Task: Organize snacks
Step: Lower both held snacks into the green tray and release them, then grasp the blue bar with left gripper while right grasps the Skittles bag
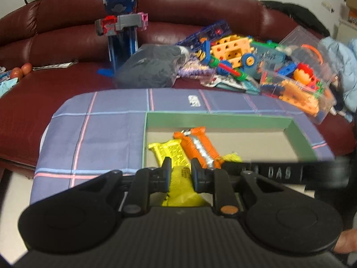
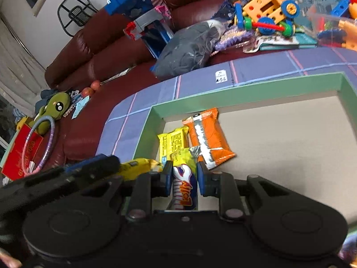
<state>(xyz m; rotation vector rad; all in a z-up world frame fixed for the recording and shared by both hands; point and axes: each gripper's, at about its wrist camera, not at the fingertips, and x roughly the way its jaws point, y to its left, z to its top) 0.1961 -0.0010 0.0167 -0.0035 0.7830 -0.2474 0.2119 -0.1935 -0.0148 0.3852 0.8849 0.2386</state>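
Pinching a yellow snack packet (image 1: 181, 192), the left claw (image 1: 181, 174) hangs over the near-left corner of the green box (image 1: 221, 120). Inside lie an orange packet (image 1: 198, 147) and a flat yellow packet (image 1: 165, 153), side by side. Box sits on a blue checked cloth (image 1: 100, 129) before a maroon sofa (image 1: 67, 33) strewn with toys.

Right wrist view: right claw (image 2: 185, 176) grips a yellow-and-blue packet (image 2: 185, 185), over the box's near-left corner (image 2: 147, 134). Left claw's packet shows at left (image 2: 138, 165).
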